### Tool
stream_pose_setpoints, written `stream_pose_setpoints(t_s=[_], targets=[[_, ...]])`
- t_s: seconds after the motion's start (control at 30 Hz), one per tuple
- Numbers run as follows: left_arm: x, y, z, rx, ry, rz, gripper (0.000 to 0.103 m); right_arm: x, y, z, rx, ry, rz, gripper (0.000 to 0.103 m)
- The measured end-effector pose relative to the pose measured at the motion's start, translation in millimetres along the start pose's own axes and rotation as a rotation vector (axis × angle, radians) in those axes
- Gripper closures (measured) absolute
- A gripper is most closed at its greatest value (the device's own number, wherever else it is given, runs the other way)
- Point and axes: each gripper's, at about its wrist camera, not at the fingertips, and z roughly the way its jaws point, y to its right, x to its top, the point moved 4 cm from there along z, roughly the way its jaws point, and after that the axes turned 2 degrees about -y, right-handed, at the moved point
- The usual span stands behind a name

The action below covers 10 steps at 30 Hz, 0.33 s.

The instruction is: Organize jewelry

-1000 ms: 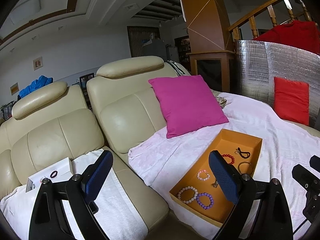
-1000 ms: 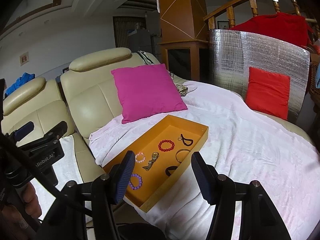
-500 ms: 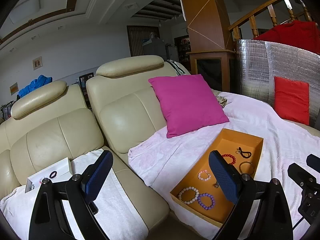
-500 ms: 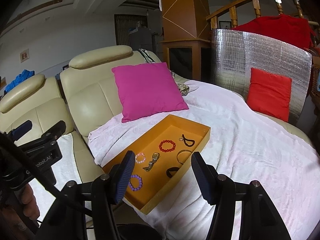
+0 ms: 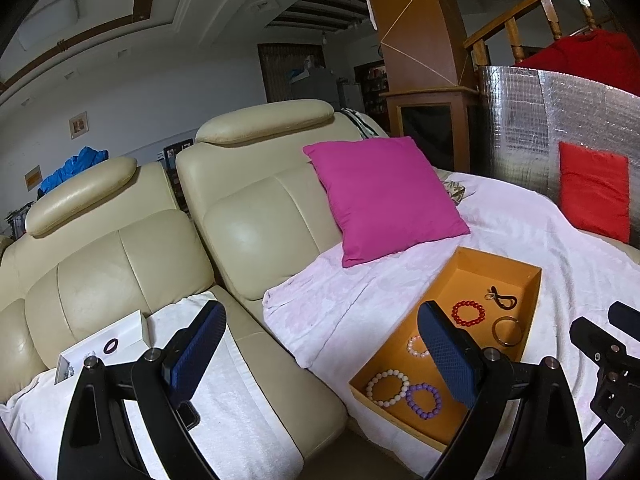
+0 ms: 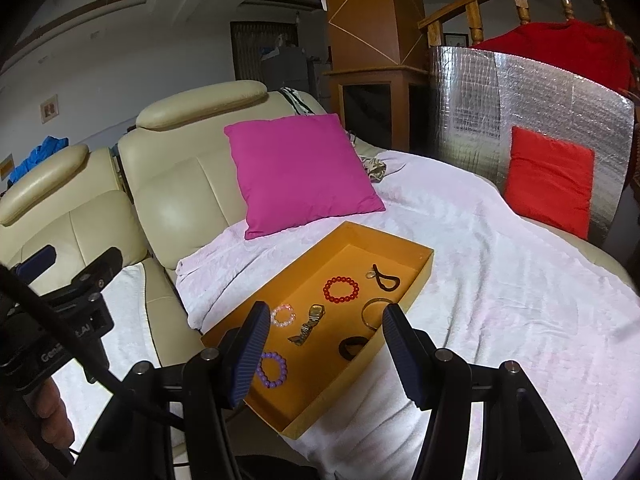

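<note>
Both grippers, left (image 5: 320, 356) and right (image 6: 322, 354), are seen with fingers apart, empty. Inside the orange tray (image 6: 416, 294), the light, slippery red bead bracelet (image 6: 341, 289) is best pinched across its strand.

Cream leather sofa (image 6: 188, 184) under a white blanket (image 6: 500, 288)

Orange tray (image 6: 420, 276) near the blanket's front edge; magenta cushion (image 6: 300, 168) against the backrest.

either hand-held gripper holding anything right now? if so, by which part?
Nothing is held. The left hand-held gripper and right hand-held gripper both stand open with nothing between the fingers; the jewelry still lies in the orange tray.
</note>
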Motion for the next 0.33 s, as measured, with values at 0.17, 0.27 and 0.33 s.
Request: stream_pose_setpoints(t_s=[0.17, 0.27, 0.33], targets=[[-1, 6, 6, 0.017, -0.001, 0.018, 0.007, 0, 2, 12, 0.012, 0.001, 0.005, 0.041], [2, 21, 6, -0.008, 0.022, 0.03, 0.007, -4, 18, 16, 0.003, 0.005, 0.037, 0.041], [8, 49, 4, -0.081, 0.034, 0.053, 0.007, -8, 43, 13, -0.017, 0.015, 0.082, 0.041]])
